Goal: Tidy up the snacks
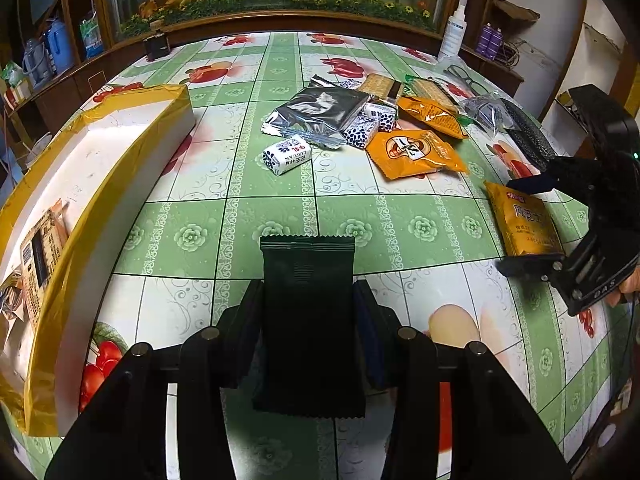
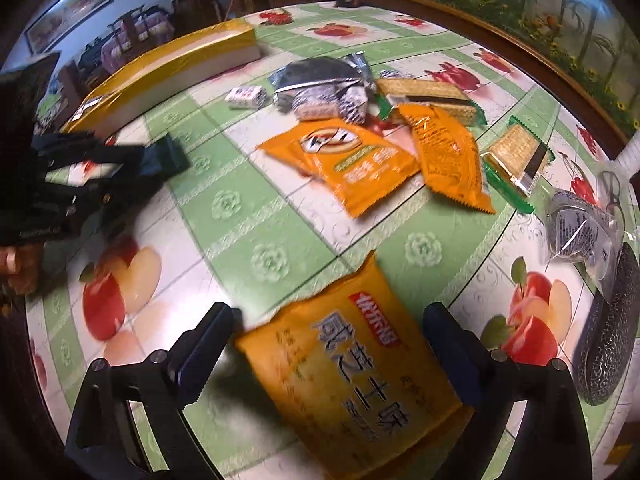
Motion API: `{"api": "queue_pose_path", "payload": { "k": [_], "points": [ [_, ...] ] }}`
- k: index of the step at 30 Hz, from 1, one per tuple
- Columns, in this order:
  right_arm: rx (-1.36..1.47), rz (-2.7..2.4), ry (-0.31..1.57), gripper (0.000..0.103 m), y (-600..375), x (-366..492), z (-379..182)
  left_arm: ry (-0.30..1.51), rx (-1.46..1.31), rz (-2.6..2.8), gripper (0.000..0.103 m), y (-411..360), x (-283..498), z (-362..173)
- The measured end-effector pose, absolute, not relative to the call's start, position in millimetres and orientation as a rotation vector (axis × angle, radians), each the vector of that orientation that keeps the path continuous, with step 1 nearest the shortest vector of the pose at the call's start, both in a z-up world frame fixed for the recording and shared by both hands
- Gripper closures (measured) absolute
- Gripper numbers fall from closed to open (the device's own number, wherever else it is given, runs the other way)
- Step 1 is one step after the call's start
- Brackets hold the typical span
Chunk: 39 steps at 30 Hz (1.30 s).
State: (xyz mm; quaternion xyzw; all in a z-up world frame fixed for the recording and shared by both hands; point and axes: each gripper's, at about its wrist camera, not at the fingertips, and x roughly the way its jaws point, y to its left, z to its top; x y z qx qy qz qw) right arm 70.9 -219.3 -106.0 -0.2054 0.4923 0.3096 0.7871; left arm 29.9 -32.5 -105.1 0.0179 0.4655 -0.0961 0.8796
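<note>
**Snack sorting: early stage, two packets in hand or nearly so**

Left claw: closed on a dark green packet, pinched at both sides and held above the desk, not yet over the box.

Right claw: jaws spread wide on either side of a yellow packet that lies flat on the desk. The fingers do not appear to touch it; no grip is made. The right wrist view is blurred here, so contact cannot be ruled out entirely.

Box: long, white inside, taped yellow at the rim, standing at the left edge of the desk. At least one printed packet lies in its near end; the rest of the interior looks bare.

Further back, mid-desk: a loose heap stays unsorted. It holds two orange packets, a silver-black pouch, small white patterned sweets and cracker packs.

Assessment: little is done. Most snacks remain on the desk, well apart from the box.
</note>
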Motion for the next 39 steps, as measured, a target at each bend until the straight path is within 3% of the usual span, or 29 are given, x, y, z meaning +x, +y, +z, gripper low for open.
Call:
{"api": "queue_pose_path", "payload": {
  "k": [9, 13, 26, 39],
  "points": [
    [-0.436, 0.624, 1.128, 0.007, -231, 61, -107, 0.968, 0.047, -0.205, 0.061, -35, 29, -105],
    [-0.354, 0.561, 1.075, 0.03, -227, 42, -102, 0.954, 0.033, -0.215, 0.061, -33, 28, -105],
    [0.16, 0.618, 0.957, 0.031, -223, 22, -86, 0.868, -0.008, -0.204, 0.061, -11, 15, -78],
    [0.197, 0.8, 0.878, 0.032, -110, 46, -49, 0.761, -0.046, 0.014, 0.061, 83, 3, -41]
  ]
}}
